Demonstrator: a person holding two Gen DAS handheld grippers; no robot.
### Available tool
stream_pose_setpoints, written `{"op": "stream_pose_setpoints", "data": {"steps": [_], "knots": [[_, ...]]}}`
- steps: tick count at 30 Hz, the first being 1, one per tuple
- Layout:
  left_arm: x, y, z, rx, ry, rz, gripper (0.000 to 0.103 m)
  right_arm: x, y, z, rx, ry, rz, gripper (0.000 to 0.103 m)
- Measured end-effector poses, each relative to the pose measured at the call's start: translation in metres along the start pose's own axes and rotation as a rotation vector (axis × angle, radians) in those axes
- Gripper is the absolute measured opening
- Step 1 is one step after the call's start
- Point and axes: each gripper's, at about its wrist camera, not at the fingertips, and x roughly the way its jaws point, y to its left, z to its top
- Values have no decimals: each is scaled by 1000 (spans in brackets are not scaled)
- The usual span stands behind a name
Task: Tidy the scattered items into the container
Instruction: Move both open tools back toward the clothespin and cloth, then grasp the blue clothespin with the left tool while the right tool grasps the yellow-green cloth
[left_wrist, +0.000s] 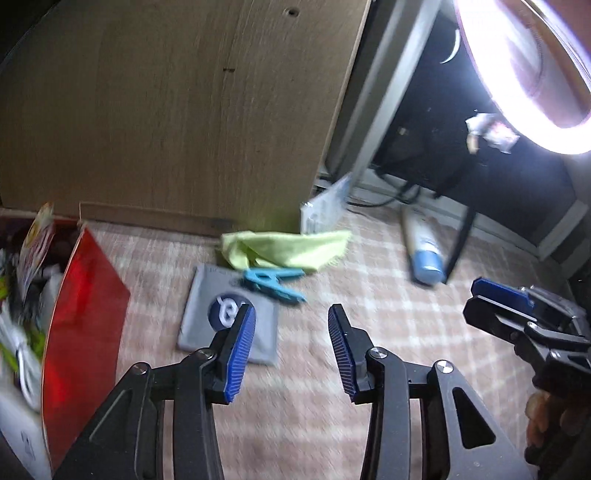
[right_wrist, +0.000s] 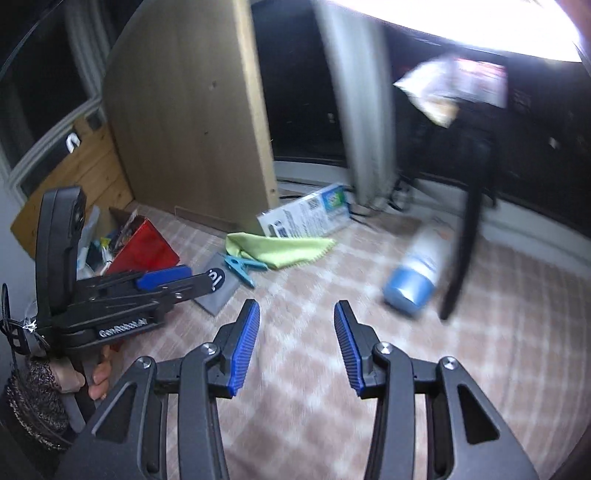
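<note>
Your biggest thing here is the wooden board (left_wrist: 177, 110) standing up at the back, with the checked pink floor mat (right_wrist: 424, 369) spread out in front of it. On the far left of the mat sits your red container (left_wrist: 85, 325), and it has some stuff inside that is too blurry to name

Near the foot of the board a white and blue box (right_wrist: 306, 214) leans on its side. Just in front of it lies a yellow-green cloth (left_wrist: 288, 251). A grey pouch with a dark round logo (left_wrist: 229, 317) lies flat next to the cloth, and a blue clothes peg (left_wrist: 273, 282) rests on the pouch's far edge, touching the cloth. Off to the right, well apart from these, a white bottle with a blue cap (right_wrist: 417, 273) lies on its side beside a thin black leg (right_wrist: 461, 254)

Your left hand-held gripper (left_wrist: 291, 325) hangs over the mat close to the pouch, its blue pads spread wide with nothing between them. Your right hand-held gripper (right_wrist: 297, 321) hangs over bare mat, also spread wide and holding nothing. Your hand (right_wrist: 92, 376) grips the left handle
</note>
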Motion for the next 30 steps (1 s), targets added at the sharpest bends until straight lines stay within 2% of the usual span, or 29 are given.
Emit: {"op": "stream_pose_setpoints", "data": {"steps": [5, 12, 15, 22, 23, 24, 25, 26, 30], "knots": [[26, 13, 7, -33, 37, -1, 43, 43, 8, 22, -76, 35, -18, 42], [46, 17, 9, -32, 51, -19, 43, 99, 6, 34, -100, 91, -36, 42], [48, 18, 12, -26, 45, -24, 43, 115, 5, 35, -112, 108, -57, 43], [46, 21, 9, -7, 43, -61, 38, 124, 8, 34, -136, 130, 6, 42], [45, 21, 9, -7, 44, -65, 36, 122, 9, 33, -140, 129, 29, 36], [45, 21, 8, -6, 48, -69, 31, 122, 11, 32, -144, 133, 42, 21], [44, 21, 7, -4, 52, -74, 26, 120, 13, 31, -151, 138, 49, 14], [44, 21, 6, -3, 54, -78, 27, 119, 16, 30, -157, 143, 56, 6], [37, 21, 1, -3, 65, -95, 24, 112, 17, 22, -164, 156, 65, 4]]}}
